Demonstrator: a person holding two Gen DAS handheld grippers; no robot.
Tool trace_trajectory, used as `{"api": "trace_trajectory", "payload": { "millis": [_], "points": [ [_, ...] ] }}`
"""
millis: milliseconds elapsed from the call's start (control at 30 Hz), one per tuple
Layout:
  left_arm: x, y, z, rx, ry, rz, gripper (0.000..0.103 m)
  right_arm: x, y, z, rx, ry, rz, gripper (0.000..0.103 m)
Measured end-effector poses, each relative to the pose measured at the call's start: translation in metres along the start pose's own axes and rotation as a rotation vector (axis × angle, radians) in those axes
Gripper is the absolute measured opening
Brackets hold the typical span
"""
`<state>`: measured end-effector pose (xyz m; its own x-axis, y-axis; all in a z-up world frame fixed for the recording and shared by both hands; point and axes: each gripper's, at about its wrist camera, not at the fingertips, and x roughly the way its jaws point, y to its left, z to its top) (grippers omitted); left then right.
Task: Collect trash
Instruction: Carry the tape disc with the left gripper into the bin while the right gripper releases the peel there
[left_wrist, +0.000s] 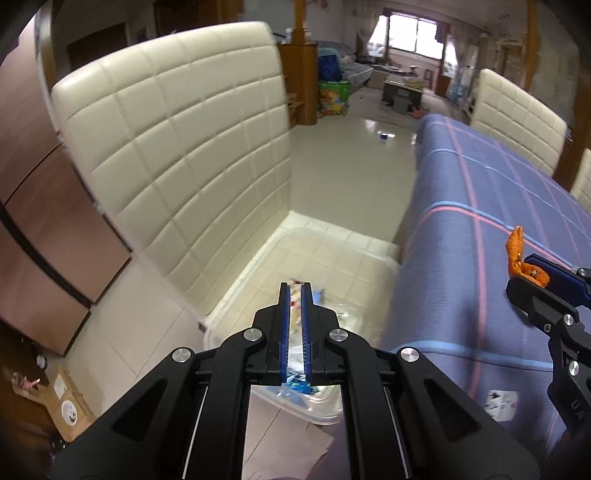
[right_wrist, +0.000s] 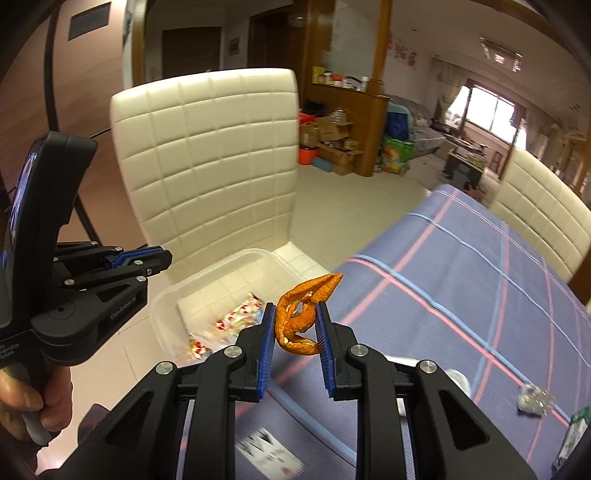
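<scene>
My right gripper (right_wrist: 295, 310) is shut on a curled orange peel (right_wrist: 306, 310) and holds it above the table's left edge; the peel also shows in the left wrist view (left_wrist: 517, 254). A clear plastic bin (right_wrist: 166, 295) sits on the white chair seat and holds several wrappers (right_wrist: 236, 317). My left gripper (left_wrist: 295, 288) hovers over the bin (left_wrist: 369, 251) with its jaws nearly together and nothing between them. It also appears in the right wrist view (right_wrist: 162, 258).
The table has a blue checked cloth (right_wrist: 480, 295) with a crumpled clear wrapper (right_wrist: 535, 398), a green packet (right_wrist: 572, 435) and a printed paper (right_wrist: 269, 454) on it. The white quilted chair back (left_wrist: 177, 147) rises behind the bin. A second chair (right_wrist: 546, 221) stands at the far side.
</scene>
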<state>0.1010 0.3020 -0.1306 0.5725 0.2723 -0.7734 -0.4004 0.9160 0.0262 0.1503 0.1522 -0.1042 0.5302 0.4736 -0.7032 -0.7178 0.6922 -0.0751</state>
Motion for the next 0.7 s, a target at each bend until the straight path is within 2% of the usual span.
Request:
{"api": "trace_trajectory", "payload": {
  "millis": [167,200,233,300,367,400,433,467,500,567,700],
  "points": [
    [0.007,0.023,-0.006,-0.058,0.036,-0.006,0.008,0.014,0.017,0.007,-0.044,-0.001,-0.009,0.024],
    [0.008,0.027,-0.007,-0.066,0.039,-0.003,0.008,0.016,0.018,0.008,-0.055,-0.004,-0.009,0.030],
    [0.010,0.031,-0.008,-0.077,0.044,-0.005,0.008,0.017,0.020,0.009,-0.058,-0.006,-0.010,0.044],
    [0.012,0.036,-0.011,-0.092,0.053,-0.006,0.008,0.018,0.024,0.010,-0.074,-0.028,-0.019,0.062],
    [0.013,0.042,-0.013,-0.103,0.059,0.000,0.012,0.021,0.027,0.010,-0.089,-0.027,-0.034,0.063],
    [0.015,0.045,-0.015,-0.109,0.059,0.004,0.022,0.024,0.027,0.010,-0.085,-0.020,-0.030,0.063],
    [0.015,0.046,-0.016,-0.113,0.057,0.008,0.054,0.025,0.026,0.009,-0.078,-0.014,-0.030,0.063],
    [0.014,0.047,-0.016,-0.117,0.050,0.013,0.080,0.026,0.025,0.009,-0.073,-0.011,-0.031,0.063],
    [0.007,0.049,-0.018,-0.129,-0.006,0.021,0.097,0.027,0.023,0.008,-0.066,-0.008,-0.034,0.063],
    [-0.002,0.046,-0.017,-0.104,-0.058,0.044,0.098,0.027,0.019,0.008,-0.056,-0.001,-0.040,0.063],
    [-0.005,0.038,-0.015,-0.067,-0.066,0.051,0.098,0.024,0.012,0.006,-0.031,0.005,-0.049,0.063]
  ]
}}
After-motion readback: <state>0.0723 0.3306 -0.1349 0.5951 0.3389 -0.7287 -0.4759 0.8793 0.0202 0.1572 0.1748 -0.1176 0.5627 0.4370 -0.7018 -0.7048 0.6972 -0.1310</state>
